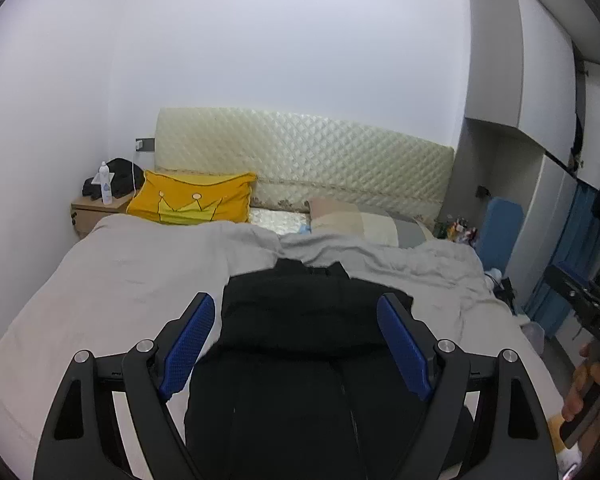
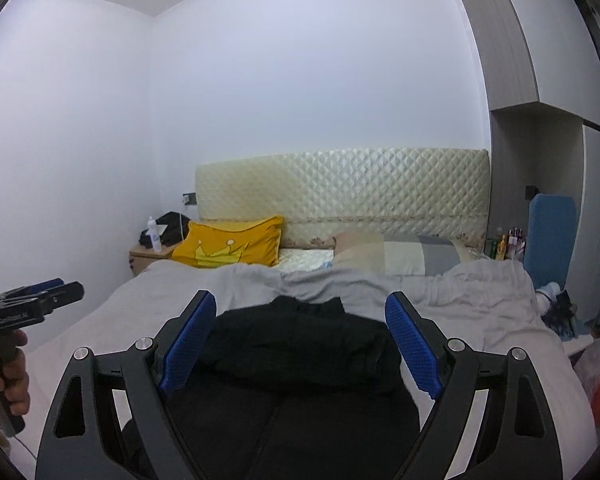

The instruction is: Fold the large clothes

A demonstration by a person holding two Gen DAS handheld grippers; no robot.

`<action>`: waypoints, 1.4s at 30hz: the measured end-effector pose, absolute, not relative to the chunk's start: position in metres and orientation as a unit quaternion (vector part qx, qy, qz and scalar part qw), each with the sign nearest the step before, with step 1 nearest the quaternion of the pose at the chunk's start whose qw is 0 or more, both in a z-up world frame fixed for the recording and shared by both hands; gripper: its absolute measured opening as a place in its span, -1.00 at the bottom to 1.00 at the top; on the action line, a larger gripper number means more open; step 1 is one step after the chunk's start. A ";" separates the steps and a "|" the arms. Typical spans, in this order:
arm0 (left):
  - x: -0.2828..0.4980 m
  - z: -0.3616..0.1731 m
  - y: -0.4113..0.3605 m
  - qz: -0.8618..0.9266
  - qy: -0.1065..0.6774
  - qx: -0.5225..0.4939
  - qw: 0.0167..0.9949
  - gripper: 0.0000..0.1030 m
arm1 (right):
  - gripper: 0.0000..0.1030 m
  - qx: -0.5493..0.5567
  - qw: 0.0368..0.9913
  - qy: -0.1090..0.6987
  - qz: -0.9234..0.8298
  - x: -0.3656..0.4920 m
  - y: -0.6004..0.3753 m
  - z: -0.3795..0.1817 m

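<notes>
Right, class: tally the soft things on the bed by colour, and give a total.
Black garment: 1
Yellow pillow: 1
Grey blanket: 1
Beige-and-grey pillow: 1
Total: 4

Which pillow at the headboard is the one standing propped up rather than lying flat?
The yellow pillow with the crown print, on the nightstand side. The beige-and-grey pillow lies flat beside it.

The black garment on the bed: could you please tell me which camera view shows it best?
The left wrist view: the black garment fills more of the picture there, with seams visible. The right wrist view shows it folded too, but its near part is darker.
</notes>
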State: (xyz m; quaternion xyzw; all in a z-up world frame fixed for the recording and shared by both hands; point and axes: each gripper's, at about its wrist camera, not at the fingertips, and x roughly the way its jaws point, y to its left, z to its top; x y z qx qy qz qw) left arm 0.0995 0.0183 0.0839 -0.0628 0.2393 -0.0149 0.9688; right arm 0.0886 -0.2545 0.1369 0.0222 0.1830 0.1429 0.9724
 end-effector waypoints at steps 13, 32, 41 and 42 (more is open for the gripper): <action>0.064 -0.027 0.022 -0.005 0.310 -0.052 0.949 0.63 | 0.67 0.049 0.949 0.277 0.143 0.049 -0.292 0.039; 0.114 -0.160 0.019 0.000 0.413 -0.068 0.908 0.63 | 0.67 0.048 0.908 0.401 0.108 0.068 -0.348 -0.086; 0.126 -0.177 0.016 0.000 0.432 -0.062 0.900 0.63 | 0.67 0.102 0.853 0.502 0.099 0.100 -0.392 -0.141; 0.128 -0.180 0.016 -0.001 0.438 -0.065 0.897 0.63 | 0.67 0.113 0.846 0.512 0.101 0.103 -0.397 -0.147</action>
